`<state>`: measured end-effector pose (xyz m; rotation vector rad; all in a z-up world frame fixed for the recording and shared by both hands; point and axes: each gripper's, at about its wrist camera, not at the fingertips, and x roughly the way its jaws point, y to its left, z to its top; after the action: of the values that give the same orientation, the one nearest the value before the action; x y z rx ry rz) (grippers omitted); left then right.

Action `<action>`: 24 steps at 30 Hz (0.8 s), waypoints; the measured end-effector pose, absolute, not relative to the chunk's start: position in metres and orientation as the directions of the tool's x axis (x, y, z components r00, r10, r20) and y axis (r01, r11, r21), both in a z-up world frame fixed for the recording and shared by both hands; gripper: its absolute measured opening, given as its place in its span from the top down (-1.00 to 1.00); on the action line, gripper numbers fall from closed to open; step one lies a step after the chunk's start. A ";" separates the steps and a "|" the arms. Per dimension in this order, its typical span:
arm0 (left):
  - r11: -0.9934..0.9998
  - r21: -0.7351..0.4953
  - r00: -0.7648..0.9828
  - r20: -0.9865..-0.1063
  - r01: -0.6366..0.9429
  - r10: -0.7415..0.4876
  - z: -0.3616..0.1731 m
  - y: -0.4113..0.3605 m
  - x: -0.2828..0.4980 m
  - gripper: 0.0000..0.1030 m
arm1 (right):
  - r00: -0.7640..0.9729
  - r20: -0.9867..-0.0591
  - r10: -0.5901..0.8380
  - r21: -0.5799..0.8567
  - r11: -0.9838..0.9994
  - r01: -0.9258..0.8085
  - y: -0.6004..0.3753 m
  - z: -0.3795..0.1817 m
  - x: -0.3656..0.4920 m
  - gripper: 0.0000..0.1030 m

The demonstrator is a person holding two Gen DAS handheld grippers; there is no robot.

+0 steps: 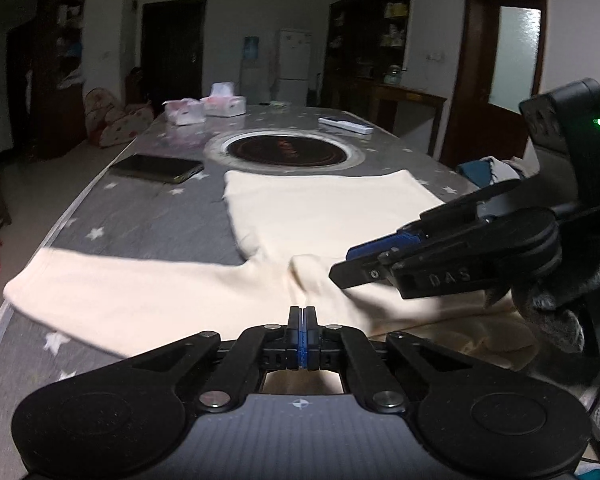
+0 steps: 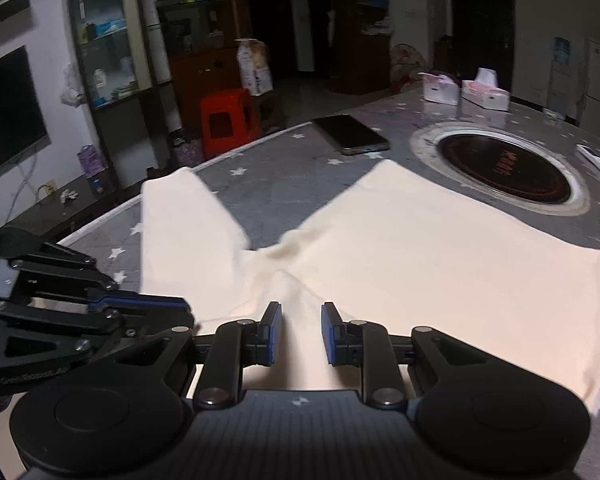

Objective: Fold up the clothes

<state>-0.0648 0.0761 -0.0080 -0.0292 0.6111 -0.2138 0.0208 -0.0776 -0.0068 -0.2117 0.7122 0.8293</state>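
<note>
2 claws are seen from the left wrist: the left claw (image 1: 304,312) is pressed together on the shirt (image 1: 204,292) spread on the worktop (image 1: 140,216). From the right wrist, the right claw (image 2: 301,334) is seen apart, astride a raised fold.

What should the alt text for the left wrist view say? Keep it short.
A cream garment lies spread on a grey star-print table, one long part stretched left. The left gripper is shut over its near edge; the right gripper reaches in from the right.
</note>
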 end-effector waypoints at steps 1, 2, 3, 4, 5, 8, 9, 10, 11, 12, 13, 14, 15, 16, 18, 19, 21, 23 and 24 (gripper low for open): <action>0.979 -0.096 0.800 -0.566 0.178 -0.201 -0.007 0.080 -0.066 0.99 | 0.456 -0.658 0.599 0.089 0.664 -0.743 -0.074 -0.008 0.019 0.59; 0.981 -0.099 0.804 -0.562 0.165 -0.192 -0.006 0.085 -0.067 0.97 | 0.458 -0.665 0.590 0.070 0.660 -0.748 -0.071 -0.010 0.018 0.59; 0.984 -0.099 0.809 -0.559 0.150 -0.180 -0.005 0.089 -0.068 0.95 | 0.460 -0.672 0.581 0.051 0.656 -0.753 -0.068 -0.012 0.016 0.59; 0.987 -0.094 0.814 -0.557 0.132 -0.162 -0.004 0.094 -0.068 0.95 | 0.465 -0.675 0.573 0.036 0.654 -0.756 -0.066 -0.012 0.014 0.59; 0.990 -0.091 0.819 -0.556 0.112 -0.144 -0.003 0.099 -0.068 0.94 | 0.477 -0.666 0.573 0.032 0.661 -0.750 -0.068 -0.010 0.014 0.59; 0.995 -0.092 0.823 -0.561 0.044 -0.089 -0.002 0.117 -0.067 0.94 | 0.512 -0.640 0.573 0.024 0.681 -0.732 -0.072 -0.005 0.014 0.59; 0.995 -0.094 0.822 -0.564 0.026 -0.075 -0.002 0.122 -0.066 0.94 | 0.515 -0.637 0.574 0.027 0.684 -0.729 -0.073 -0.003 0.014 0.59; 0.995 -0.097 0.822 -0.566 0.014 -0.067 -0.002 0.126 -0.066 0.94 | 0.512 -0.635 0.578 0.029 0.681 -0.732 -0.074 0.000 0.013 0.59; 0.995 -0.103 0.821 -0.566 0.016 -0.072 -0.002 0.128 -0.066 0.93 | 0.495 -0.634 0.594 0.036 0.663 -0.748 -0.072 0.002 0.010 0.59; 0.994 -0.107 0.822 -0.565 0.017 -0.075 -0.001 0.129 -0.066 0.93 | 0.478 -0.633 0.609 0.043 0.644 -0.764 -0.071 0.004 0.006 0.59; 0.994 -0.108 0.822 -0.564 0.019 -0.077 -0.001 0.128 -0.066 0.93 | 0.458 -0.634 0.623 0.052 0.626 -0.778 -0.070 0.006 0.004 0.59; 0.994 -0.109 0.823 -0.563 0.020 -0.079 -0.001 0.127 -0.066 0.93 | 0.436 -0.640 0.633 0.066 0.610 -0.789 -0.066 0.005 0.002 0.60; 0.994 -0.109 0.824 -0.561 0.022 -0.080 -0.001 0.127 -0.066 0.92 | 0.422 -0.651 0.631 0.071 0.605 -0.793 -0.063 0.003 0.001 0.60; 0.994 -0.110 0.824 -0.560 0.024 -0.082 -0.001 0.126 -0.066 0.92 | 0.407 -0.662 0.629 0.084 0.602 -0.794 -0.059 -0.001 0.002 0.60; 0.994 -0.110 0.825 -0.562 0.004 -0.066 -0.002 0.129 -0.065 0.92 | 0.380 -0.672 0.636 0.114 0.595 -0.796 -0.056 -0.006 0.002 0.56; 0.994 -0.109 0.824 -0.564 -0.011 -0.053 -0.002 0.132 -0.064 0.90 | 0.367 -0.672 0.644 0.131 0.590 -0.797 -0.055 -0.007 0.001 0.55; 0.992 -0.109 0.822 -0.570 -0.057 -0.015 -0.002 0.141 -0.062 0.80 | 0.344 -0.670 0.658 0.160 0.580 -0.799 -0.054 -0.009 0.000 0.43; 0.987 -0.110 0.817 -0.576 -0.116 0.031 -0.002 0.153 -0.058 0.70 | 0.345 -0.653 0.674 0.159 0.567 -0.808 -0.057 -0.005 -0.001 0.43; 0.983 -0.110 0.814 -0.579 -0.146 0.056 -0.003 0.159 -0.056 0.68 | 0.350 -0.644 0.680 0.157 0.566 -0.809 -0.059 -0.002 -0.001 0.43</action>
<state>-0.0563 0.1592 -0.0028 -0.1524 0.6117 0.1079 -0.0012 -0.0591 -0.0020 -0.2017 0.7290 0.9727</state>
